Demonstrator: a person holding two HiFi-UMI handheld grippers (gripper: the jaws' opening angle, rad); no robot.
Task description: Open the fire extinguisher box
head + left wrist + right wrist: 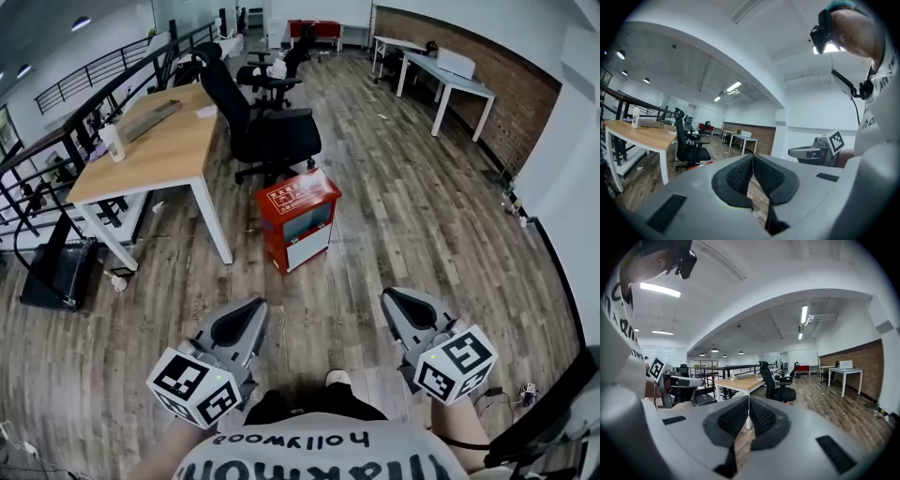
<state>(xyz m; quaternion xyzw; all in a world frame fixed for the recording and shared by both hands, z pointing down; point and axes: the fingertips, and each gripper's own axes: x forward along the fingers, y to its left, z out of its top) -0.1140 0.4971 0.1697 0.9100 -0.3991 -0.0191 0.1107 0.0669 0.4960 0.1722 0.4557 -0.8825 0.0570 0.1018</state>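
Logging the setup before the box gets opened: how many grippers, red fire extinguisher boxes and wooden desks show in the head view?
grippers: 2, the left gripper and the right gripper
red fire extinguisher box: 1
wooden desk: 1
total: 4

- a wood-plank floor [403, 216] runs the length of the room ahead of you.
- on your left stands a wooden table [159, 145] with white legs, black office chairs [267, 131] beside it and a black railing [103, 67] behind.
- on your right, white tables [450, 80] line a brick wall [506, 80].
- strip lights [804, 314] are lit on the white ceiling.
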